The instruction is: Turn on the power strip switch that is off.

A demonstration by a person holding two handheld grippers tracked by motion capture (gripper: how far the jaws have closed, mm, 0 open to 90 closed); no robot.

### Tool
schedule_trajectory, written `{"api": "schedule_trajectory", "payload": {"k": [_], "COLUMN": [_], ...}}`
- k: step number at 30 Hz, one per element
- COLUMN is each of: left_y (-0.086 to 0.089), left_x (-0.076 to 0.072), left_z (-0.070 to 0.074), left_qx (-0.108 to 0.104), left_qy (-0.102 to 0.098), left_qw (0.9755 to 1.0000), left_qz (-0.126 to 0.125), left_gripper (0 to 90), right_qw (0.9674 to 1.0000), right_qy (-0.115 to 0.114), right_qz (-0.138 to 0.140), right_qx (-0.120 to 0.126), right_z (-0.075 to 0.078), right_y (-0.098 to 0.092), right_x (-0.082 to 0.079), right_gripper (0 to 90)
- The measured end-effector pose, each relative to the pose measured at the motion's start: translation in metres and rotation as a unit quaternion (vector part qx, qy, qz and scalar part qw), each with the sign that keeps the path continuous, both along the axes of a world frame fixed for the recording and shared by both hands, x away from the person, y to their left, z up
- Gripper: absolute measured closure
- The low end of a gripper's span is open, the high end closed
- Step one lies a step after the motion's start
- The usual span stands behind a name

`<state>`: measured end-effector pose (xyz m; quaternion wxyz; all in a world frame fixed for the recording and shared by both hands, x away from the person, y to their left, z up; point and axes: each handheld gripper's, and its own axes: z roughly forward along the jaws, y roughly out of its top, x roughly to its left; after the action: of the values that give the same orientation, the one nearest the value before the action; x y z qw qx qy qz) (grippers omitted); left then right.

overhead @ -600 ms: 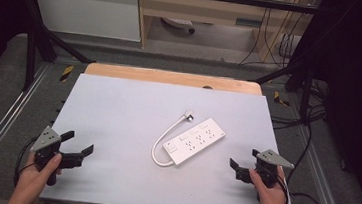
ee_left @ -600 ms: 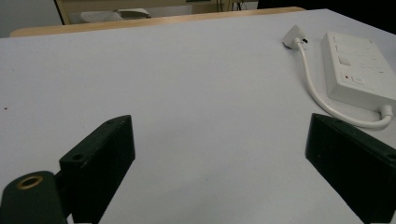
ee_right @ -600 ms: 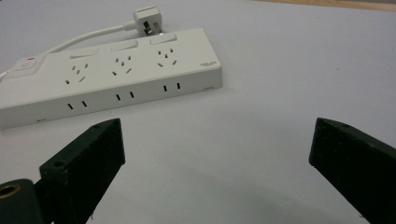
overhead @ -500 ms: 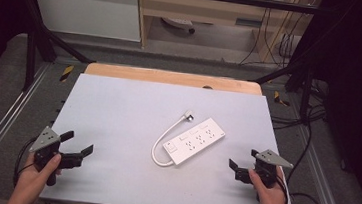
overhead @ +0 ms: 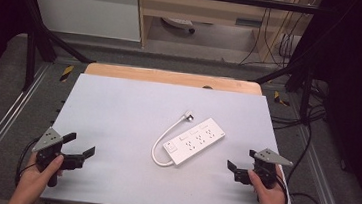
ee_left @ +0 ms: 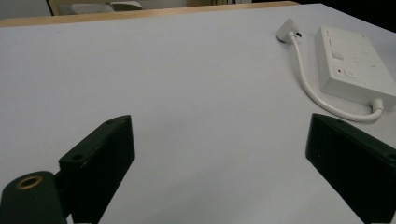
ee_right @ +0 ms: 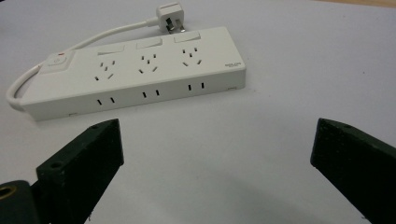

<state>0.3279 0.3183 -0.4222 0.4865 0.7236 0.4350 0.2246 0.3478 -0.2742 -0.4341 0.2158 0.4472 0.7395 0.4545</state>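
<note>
Both tools, left [overhead: 74,154] and right [overhead: 241,167], sit unmoved, jaws apart and empty, flanking the untouched power strip [overhead: 194,140]; approach not begun.

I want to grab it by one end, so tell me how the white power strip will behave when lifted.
The power strip looks like a rigid, flat plastic block, so it should stay stiff and is unlikely to roll. Its smooth casing may slip between the jaws. The short cable curves loosely to the plug, so that end will probably dangle and swing.
</note>
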Motion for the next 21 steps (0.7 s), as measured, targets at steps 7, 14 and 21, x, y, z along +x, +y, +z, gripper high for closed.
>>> {"api": "schedule_trajectory", "payload": {"k": [7, 14, 21], "left_y": [0.000, 0.000, 0.000], "left_x": [0.001, -0.001, -0.003], "left_z": [0.000, 0.000, 0.001], "left_qx": [-0.003, 0.000, 0.002], "left_qy": [0.004, 0.002, -0.001], "left_qw": [1.0000, 1.0000, 1.0000], "left_qz": [0.001, -0.003, -0.006], "left_gripper": [8.4, 7.9, 7.9], "right_qw": [1.0000, 0.9998, 0.9995], "right_qy": [-0.006, -0.016, -0.026], "right_qz": [0.001, 0.005, 0.019], "right_qx": [0.001, 0.008, 0.006], "right_z": [0.003, 0.013, 0.022], "right_y": [0.002, 0.014, 0.026], "right_x": [-0.001, -0.001, 0.002], "right_gripper": [2.9, 4.4, 3.6]}}
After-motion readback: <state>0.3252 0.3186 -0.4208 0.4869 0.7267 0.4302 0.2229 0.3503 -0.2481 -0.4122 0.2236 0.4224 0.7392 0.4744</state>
